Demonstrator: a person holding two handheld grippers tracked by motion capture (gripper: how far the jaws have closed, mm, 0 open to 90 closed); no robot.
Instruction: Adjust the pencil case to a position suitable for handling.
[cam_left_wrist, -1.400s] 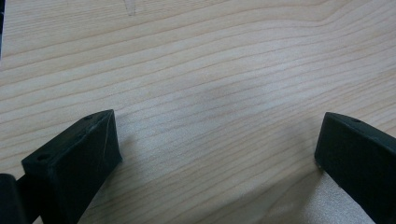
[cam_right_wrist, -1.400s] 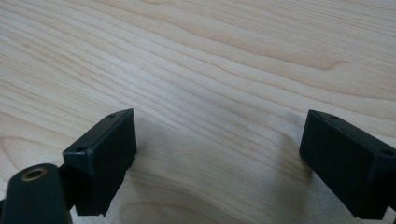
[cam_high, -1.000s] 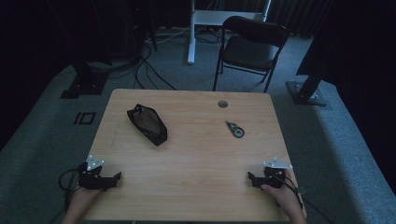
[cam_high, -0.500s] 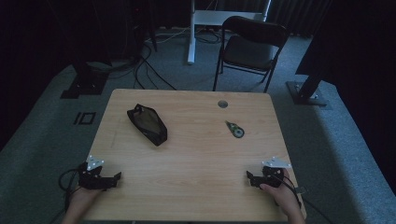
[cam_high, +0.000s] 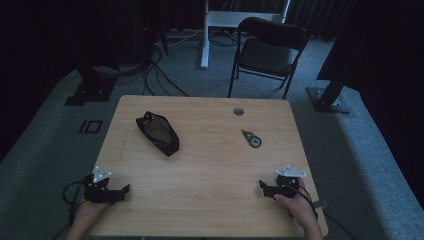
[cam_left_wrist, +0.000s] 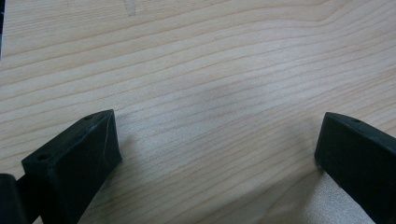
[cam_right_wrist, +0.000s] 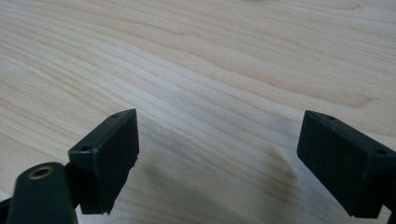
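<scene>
A black zippered pouch (cam_high: 157, 133) lies on the left half of the wooden table (cam_high: 210, 165). A small correction-tape dispenser (cam_high: 251, 138) rests right of centre. My left gripper (cam_high: 122, 190) sits at the near left corner, held by a hand, jaws wide apart over bare wood (cam_left_wrist: 215, 121). At the near right corner my right gripper (cam_high: 262, 188) lies low on the table, also open, with nothing but wood grain between its jaws (cam_right_wrist: 219, 135). Both grippers are well short of the pouch and the dispenser.
A round grommet hole (cam_high: 238, 111) is set near the table's far edge. Beyond the table stand a black folding chair (cam_high: 270, 50), a white desk leg (cam_high: 205, 35), stand bases (cam_high: 327, 100) and loose cables (cam_high: 160, 75) on the grey carpet.
The right gripper has shifted slightly; the left gripper, pouch and dispenser stay where they were.
</scene>
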